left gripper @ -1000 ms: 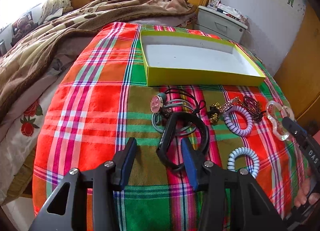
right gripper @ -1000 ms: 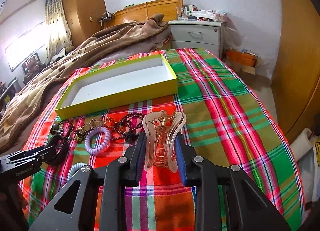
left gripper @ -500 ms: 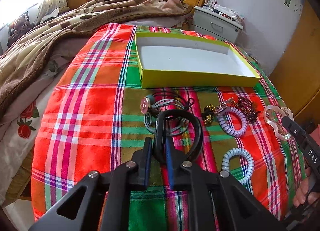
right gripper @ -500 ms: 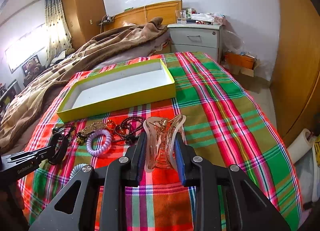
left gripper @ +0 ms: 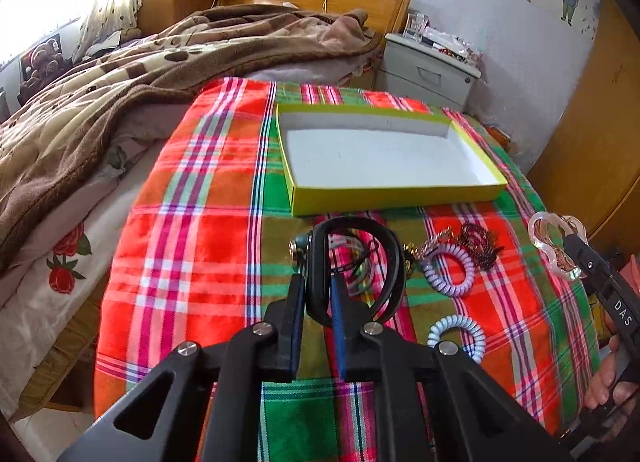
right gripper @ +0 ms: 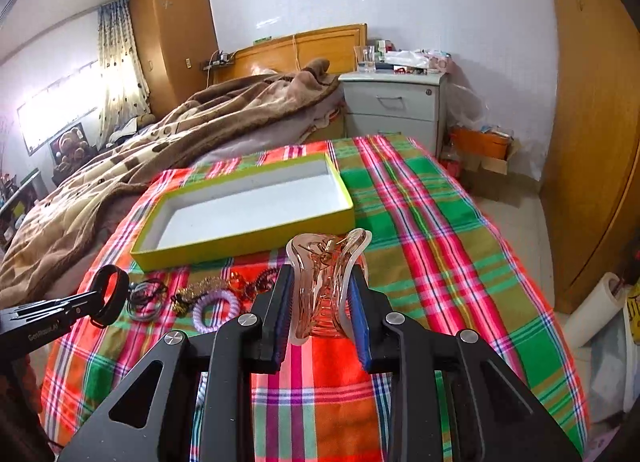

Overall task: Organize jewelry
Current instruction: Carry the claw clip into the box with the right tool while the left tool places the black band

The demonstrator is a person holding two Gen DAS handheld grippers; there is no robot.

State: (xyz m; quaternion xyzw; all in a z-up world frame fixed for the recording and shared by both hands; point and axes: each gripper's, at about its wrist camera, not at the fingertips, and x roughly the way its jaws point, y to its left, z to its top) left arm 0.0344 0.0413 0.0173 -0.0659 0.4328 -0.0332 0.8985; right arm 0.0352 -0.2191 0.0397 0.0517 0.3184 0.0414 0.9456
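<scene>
Pinching the black band [left gripper: 320, 262] at frame centre, my left gripper [left gripper: 316, 302] holds it; my right gripper [right gripper: 318, 302] clamps the pink hair claw [right gripper: 324, 282], below the yellow box [right gripper: 240, 238].

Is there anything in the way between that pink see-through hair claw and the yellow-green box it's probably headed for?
Nothing visible. The right gripper holds the translucent pink claw clip just in front of the shallow yellow-green box; only plaid cloth lies between, and the box's white inside looks bare.
</scene>
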